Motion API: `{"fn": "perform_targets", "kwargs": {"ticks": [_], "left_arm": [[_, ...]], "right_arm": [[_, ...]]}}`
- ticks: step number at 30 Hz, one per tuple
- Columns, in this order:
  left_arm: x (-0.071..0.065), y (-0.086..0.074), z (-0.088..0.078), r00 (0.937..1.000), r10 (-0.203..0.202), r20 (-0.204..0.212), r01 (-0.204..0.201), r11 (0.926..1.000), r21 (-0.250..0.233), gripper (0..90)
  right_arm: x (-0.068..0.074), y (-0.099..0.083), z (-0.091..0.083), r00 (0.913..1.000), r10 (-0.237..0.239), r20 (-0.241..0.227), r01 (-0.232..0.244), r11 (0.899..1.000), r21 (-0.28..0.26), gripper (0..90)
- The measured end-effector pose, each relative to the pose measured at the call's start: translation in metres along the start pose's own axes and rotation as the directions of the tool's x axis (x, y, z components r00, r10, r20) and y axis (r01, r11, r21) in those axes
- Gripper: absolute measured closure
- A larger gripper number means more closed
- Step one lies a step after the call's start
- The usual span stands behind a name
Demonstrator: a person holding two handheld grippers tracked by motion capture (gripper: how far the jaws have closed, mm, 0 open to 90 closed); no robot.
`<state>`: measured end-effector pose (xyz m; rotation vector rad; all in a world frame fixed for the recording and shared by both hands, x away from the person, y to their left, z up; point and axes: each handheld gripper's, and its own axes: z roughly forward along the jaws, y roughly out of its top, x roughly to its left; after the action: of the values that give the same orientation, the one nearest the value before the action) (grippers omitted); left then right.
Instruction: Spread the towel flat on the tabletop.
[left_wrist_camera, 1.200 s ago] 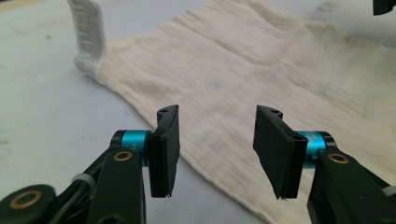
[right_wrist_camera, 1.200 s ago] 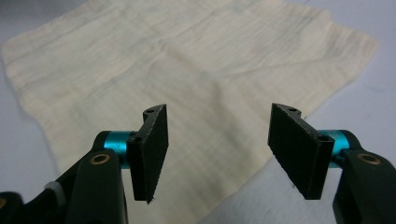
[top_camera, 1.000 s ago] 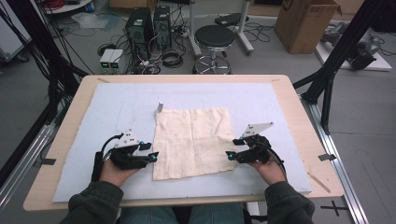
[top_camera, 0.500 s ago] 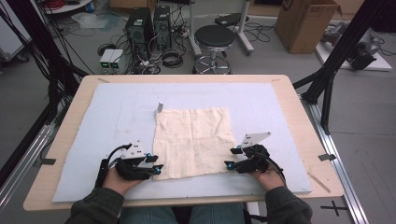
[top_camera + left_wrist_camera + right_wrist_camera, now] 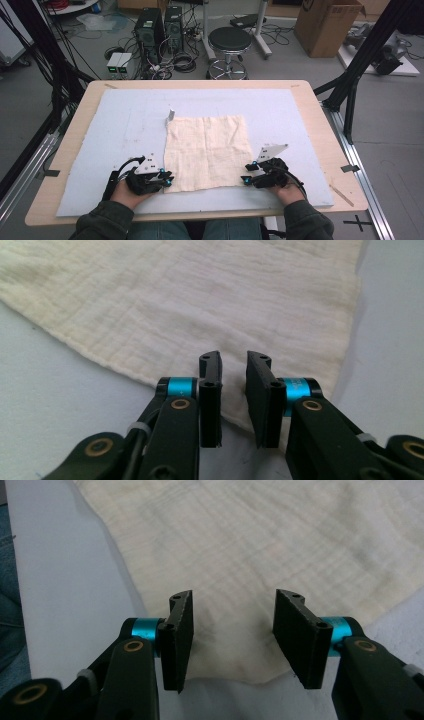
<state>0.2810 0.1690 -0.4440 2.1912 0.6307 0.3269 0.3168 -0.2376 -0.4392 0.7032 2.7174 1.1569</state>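
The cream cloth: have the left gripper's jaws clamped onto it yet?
Cannot tell. In the left gripper view, the left gripper straddles the cream cloth corner; its jaws, just closing, show a narrow gap, and no pinch is plain.

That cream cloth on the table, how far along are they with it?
Early on. The cream cloth lies spread flat on the pale blue mat, with no fold made yet. Already done: the left gripper and right gripper are at its two near corners. In hand: both have just been closing, each with a corner between its jaws, though a gap shows and neither pinches it yet. Left: grip, then probably lift and fold.
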Motion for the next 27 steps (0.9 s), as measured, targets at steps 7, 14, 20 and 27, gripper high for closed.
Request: {"fn": "perform_targets", "kwargs": {"ticks": [7,14,20,27], "left_arm": [[0.002,0.000,0.000,1.0000,-0.001,-0.007,0.001,1.0000,0.000,88.1],[0.004,-0.001,-0.003,0.9997,-0.017,-0.018,0.017,0.9998,0.003,88.6],[0.010,-0.005,-0.013,0.9986,-0.037,-0.038,0.037,0.9993,-0.006,88.6],[0.010,-0.009,-0.021,0.9978,-0.051,-0.043,0.050,0.9986,-0.018,88.6]], "right_arm": [[0.000,0.000,0.001,0.9998,-0.003,0.020,0.003,1.000,0.004,61.6],[0.000,0.007,0.004,0.9995,-0.026,0.019,0.026,0.999,0.019,77.8],[0.003,0.011,0.006,0.9996,-0.015,-0.024,0.016,1.000,0.015,84.8],[0.009,0.015,0.010,0.9986,-0.022,-0.049,0.024,0.999,0.033,85.1]]}}
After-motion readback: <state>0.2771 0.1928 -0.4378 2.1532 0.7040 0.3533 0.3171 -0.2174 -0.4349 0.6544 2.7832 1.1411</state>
